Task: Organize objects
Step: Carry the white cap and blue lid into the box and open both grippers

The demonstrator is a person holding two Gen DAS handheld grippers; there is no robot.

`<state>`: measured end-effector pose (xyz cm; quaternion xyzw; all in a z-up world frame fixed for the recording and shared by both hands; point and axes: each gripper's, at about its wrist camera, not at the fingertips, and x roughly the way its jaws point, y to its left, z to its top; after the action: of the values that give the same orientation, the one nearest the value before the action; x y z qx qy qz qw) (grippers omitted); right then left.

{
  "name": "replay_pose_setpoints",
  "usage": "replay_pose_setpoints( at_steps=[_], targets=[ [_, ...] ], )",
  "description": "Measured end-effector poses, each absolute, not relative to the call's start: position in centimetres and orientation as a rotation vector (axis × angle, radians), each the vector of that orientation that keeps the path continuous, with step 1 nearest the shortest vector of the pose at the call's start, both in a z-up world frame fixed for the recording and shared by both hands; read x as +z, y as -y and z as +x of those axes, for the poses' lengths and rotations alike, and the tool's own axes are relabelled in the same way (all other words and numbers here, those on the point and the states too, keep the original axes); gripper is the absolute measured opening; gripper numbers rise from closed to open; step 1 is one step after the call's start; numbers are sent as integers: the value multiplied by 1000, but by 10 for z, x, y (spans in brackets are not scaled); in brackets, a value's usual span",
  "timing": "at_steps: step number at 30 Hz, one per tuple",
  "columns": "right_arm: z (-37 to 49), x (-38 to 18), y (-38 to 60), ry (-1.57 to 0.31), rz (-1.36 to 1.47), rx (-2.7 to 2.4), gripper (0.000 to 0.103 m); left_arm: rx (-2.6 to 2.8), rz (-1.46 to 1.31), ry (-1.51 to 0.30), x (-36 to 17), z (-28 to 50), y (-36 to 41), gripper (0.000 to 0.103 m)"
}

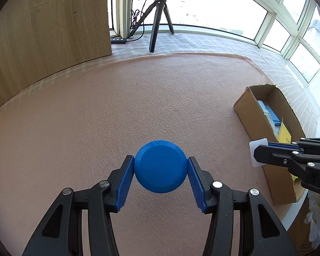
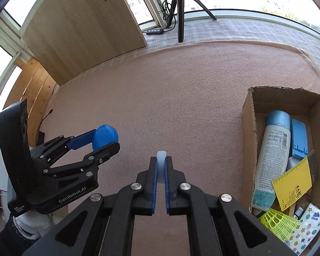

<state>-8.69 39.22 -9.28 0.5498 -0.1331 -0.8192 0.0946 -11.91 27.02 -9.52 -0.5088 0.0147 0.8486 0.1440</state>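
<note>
left gripper [image 1: 161, 169] clamped on a round blue disc [image 1: 160, 166], pads pressing its two sides, disc held above the pink mat [image 1: 138, 106]. from the right wrist view the same disc [image 2: 105, 137] sits at the tips of the left gripper [image 2: 105, 140], off to the left, well apart from the box.

right gripper [image 2: 160, 166] nearly shut, jaws narrow, pinching a thin translucent white piece [image 2: 161, 164] edge-on between the blue pads. in the left wrist view it shows as a flat white square-ish tab [image 1: 258, 152] sticking out of the right gripper [image 1: 256, 152], just in front of the cardboard box's [image 1: 245, 106] near wall. could be a plastic card or a lid, can't tell at this angle.

cardboard box [image 2: 248, 128] sits open on the mat at right. inside: white bottle with light blue cap [image 2: 271, 149], light blue case [image 2: 298, 138], yellow ruler [image 2: 292, 183], yellow-green shuttlecock [image 2: 277, 224], tissue pack [image 2: 307, 228] with star print.

black tripod [image 2: 180, 10] stands by the window at the far edge, wooden panel [image 2: 81, 27] upright at far left.
</note>
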Motion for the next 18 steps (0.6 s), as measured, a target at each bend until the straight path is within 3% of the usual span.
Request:
replay_pose_setpoints(
  at_steps=[18],
  targets=[
    [27, -42, -498, 575, 1533, -2743, 6, 2317, -1220, -135, -35, -90, -405, 54]
  ],
)
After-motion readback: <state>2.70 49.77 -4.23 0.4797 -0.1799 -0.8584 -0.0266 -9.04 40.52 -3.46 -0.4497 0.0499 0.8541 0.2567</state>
